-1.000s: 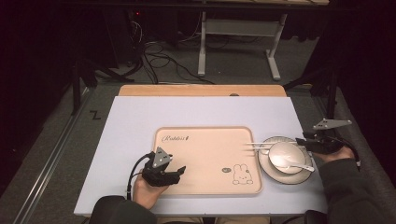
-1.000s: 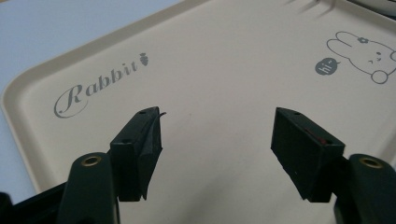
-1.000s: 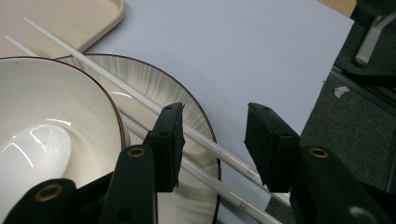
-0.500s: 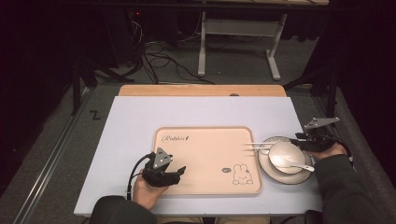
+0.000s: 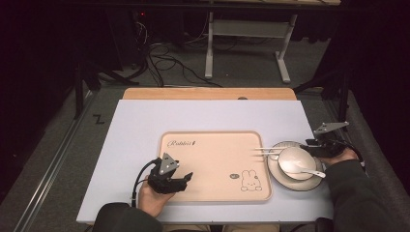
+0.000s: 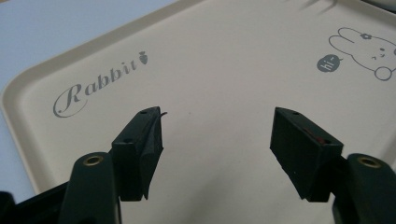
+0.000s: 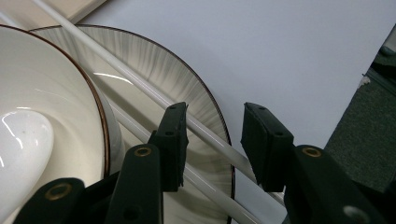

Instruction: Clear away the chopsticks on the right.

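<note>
A beige tray [image 5: 212,150] printed "Rabbit" with a bunny drawing lies in the middle of the table. To its right, a cream bowl [image 5: 290,157] with a white spoon [image 5: 309,171] in it sits on a striped plate [image 5: 285,181]. Two white chopsticks [image 5: 265,150] lie across the plate, tips over the tray's right edge. My right gripper [image 5: 305,146] is open at the plate's right rim. In the right gripper view its jaws [image 7: 215,112] straddle a chopstick [image 7: 140,88] just above the plate [image 7: 154,60], beside the bowl [image 7: 46,93]. My left gripper [image 5: 186,176] hovers open over the tray's [image 6: 224,60] front left, holding nothing [image 6: 217,116].
The white tabletop [image 5: 208,116] has bare room behind and left of the tray. A wooden strip [image 5: 208,93] runs along its far edge. The table's right edge is close beside the plate. Cables and a metal stand [image 5: 241,53] lie on the dark floor beyond.
My right gripper has moved a little left, in over the plate's rim and the chopsticks. The left gripper has stayed put over the tray.
</note>
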`<state>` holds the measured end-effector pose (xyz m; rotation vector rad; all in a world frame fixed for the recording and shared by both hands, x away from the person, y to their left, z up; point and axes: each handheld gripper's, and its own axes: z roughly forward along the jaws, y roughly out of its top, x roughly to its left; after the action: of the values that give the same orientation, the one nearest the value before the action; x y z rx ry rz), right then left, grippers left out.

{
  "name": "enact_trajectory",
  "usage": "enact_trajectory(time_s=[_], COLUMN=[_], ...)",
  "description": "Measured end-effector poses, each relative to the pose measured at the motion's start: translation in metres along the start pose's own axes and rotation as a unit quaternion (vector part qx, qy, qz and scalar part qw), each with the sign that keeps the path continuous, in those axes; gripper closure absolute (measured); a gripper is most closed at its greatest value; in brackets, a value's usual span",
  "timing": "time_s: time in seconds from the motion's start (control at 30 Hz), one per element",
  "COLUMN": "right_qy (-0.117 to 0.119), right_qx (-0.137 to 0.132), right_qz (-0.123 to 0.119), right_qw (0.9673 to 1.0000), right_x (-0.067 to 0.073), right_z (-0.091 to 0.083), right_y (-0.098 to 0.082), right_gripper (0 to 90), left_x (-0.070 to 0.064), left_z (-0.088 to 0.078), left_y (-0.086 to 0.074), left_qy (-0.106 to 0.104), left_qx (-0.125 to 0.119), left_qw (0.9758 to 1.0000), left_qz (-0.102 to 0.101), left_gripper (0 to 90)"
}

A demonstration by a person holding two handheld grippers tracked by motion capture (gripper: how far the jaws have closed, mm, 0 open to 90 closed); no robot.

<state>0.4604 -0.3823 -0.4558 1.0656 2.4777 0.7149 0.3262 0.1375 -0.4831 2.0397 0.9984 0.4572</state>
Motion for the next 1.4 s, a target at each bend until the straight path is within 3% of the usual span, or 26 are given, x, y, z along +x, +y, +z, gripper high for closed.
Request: enact_trajectory(time_s=[0.93,1.4], right_qy=[0.008,0.004], right_qx=[0.023,0.031], right_qz=[-0.002,-0.022], right_qw=[0.9997,0.9993], right_x=[-0.0053,-0.0045], right_z=[0.003,0.0069], right_y=[-0.002,-0.0047], right_gripper=[65.0,74.7], left_x=[-0.0007,-0.0011], left_z=[0.0009,0.0014], left_y=[-0.0005,-0.0005], left_qy=[-0.001,-0.001], left_qx=[0.0,0.0], left_qw=[1.0,1.0], left_qz=[0.002,0.004], left_gripper=[34.6,34.5])
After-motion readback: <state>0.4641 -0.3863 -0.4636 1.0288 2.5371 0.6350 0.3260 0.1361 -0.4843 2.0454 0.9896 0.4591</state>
